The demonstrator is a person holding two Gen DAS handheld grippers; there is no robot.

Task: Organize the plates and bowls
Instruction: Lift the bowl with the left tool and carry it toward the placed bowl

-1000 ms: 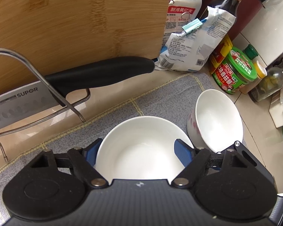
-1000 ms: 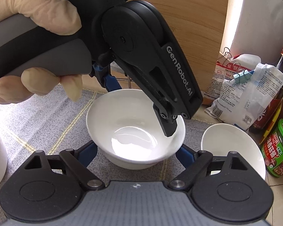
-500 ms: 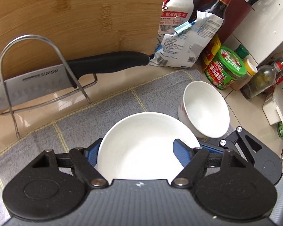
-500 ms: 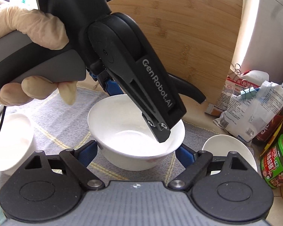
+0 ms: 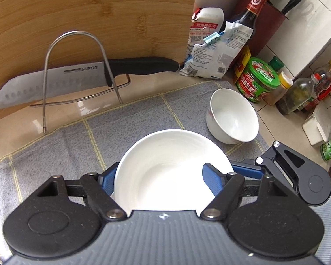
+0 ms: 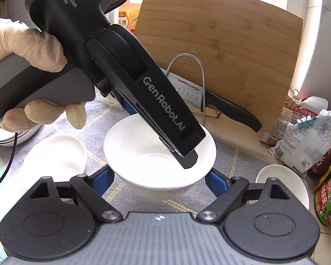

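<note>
Leftmost in the right wrist view, a stack of plates [image 6: 15, 138] sits at the edge, half hidden behind a gloved hand [image 6: 31, 50] that holds the left gripper [image 6: 165, 152]. Just right of the plates a small white bowl [image 6: 57, 154] rests on the grey checked cloth [image 6: 94, 119]. Next comes the big white bowl [image 6: 143, 154], lifted clear of the cloth: the left gripper's jaws are closed on its rim, one finger down inside the bowl and the other outside it. The right gripper [image 6: 160, 182] sits low in front of the same bowl, its blue pads [image 6: 103, 180] spread either side of the bowl's lower wall with a gap showing, so its jaws are open and grip nothing. Behind, a knife [image 6: 220, 103] lies through a wire rack [image 6: 187, 84] in front of a wooden cutting board [image 6: 220, 39] leaning on the wall. Further right, a third bowl [image 6: 284, 176] stands on the cloth's edge near clipped bags [image 6: 306, 137] and a green-lidded jar [image 6: 328, 198]. From the left wrist view, the held bowl [image 5: 172, 172] fills the space between the left gripper's [image 5: 158, 181] pads, and that third bowl [image 5: 231, 119] sits beyond it to the right on the counter [image 5: 275, 128].
</note>
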